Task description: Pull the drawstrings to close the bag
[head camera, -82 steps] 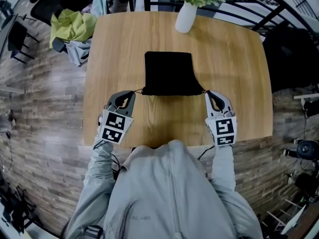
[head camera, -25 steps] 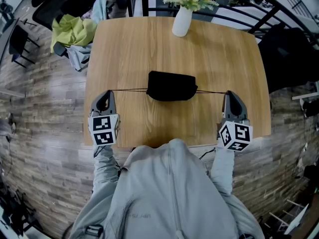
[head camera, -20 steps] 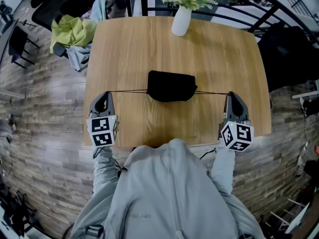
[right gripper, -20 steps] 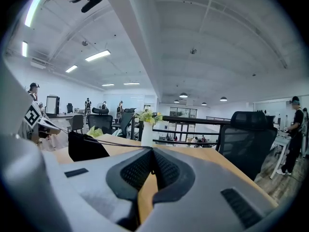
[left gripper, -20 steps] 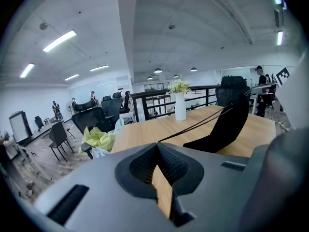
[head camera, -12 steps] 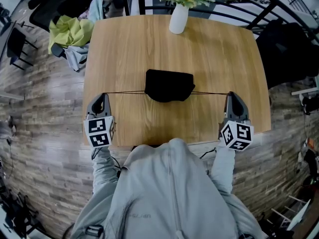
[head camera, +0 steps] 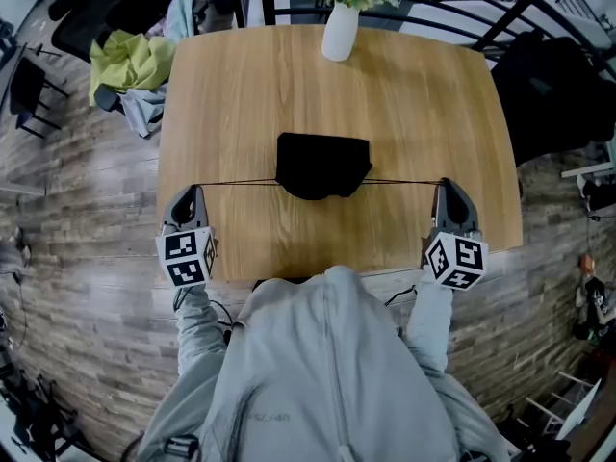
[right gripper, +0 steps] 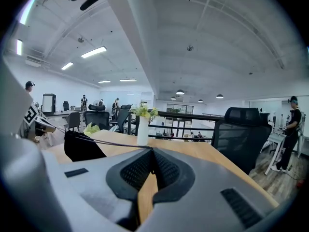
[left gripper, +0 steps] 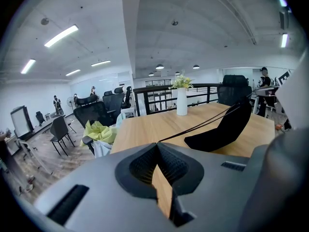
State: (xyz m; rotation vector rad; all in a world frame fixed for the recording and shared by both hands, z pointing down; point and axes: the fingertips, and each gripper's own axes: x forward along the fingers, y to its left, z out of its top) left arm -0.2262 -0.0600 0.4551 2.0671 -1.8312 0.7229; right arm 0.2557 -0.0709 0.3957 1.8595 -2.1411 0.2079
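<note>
A black drawstring bag (head camera: pixel 322 166) lies bunched in the middle of the wooden table (head camera: pixel 414 94), its mouth gathered toward me. Two thin black drawstrings run taut from it, one to each side. My left gripper (head camera: pixel 192 192) is shut on the left drawstring (head camera: pixel 236 183) near the table's left edge. My right gripper (head camera: pixel 447 185) is shut on the right drawstring (head camera: pixel 404 181) near the right edge. In the left gripper view the drawstring (left gripper: pixel 193 128) leads from the closed jaws to the bag (left gripper: pixel 222 129). The right gripper view shows the drawstring (right gripper: pixel 116 143) leading to the bag (right gripper: pixel 82 148).
A white vase with flowers (head camera: pixel 341 29) stands at the table's far edge. A chair with green and grey clothes (head camera: pixel 135 70) sits off the far left corner. Black office chairs and a railing (head camera: pixel 462 12) lie behind the table.
Both grippers have moved apart, the left one farther out to the left. The drawstrings have drawn out taut and the flat bag has bunched up at its mouth.
</note>
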